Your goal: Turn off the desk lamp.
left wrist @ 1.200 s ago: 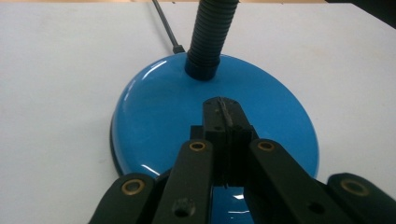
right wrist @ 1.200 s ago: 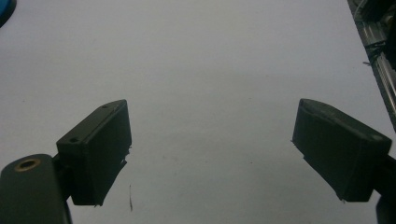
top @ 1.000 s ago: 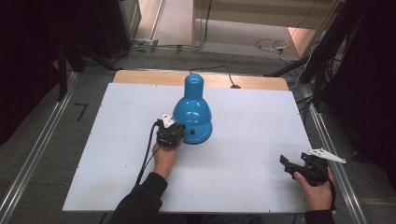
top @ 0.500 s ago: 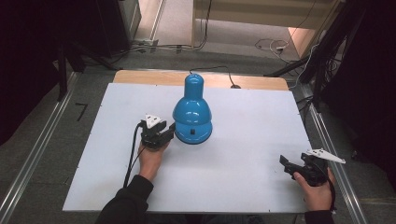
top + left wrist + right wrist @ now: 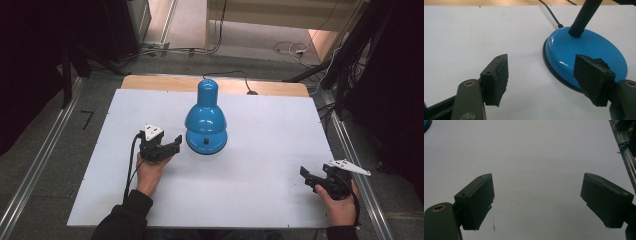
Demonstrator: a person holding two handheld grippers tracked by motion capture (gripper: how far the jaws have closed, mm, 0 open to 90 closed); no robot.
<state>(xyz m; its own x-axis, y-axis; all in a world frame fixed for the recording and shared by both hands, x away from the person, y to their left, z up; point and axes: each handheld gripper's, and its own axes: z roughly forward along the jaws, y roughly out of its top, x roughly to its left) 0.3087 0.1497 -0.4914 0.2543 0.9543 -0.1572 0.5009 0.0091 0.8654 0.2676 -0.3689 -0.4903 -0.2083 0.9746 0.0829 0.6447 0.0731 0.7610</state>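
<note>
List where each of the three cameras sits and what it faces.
High view: above the person's side, looking forward and down on the table; both forearms, left gripper, right gripper.
Left gripper view: rides that gripper, facing the blue lamp base past open fingers.
Right gripper view: faces bare tabletop past open fingers.
Shared: the high and left gripper views both show the lamp.

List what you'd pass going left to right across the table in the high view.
Left gripper → blue desk lamp → right gripper, all on the white table.
</note>
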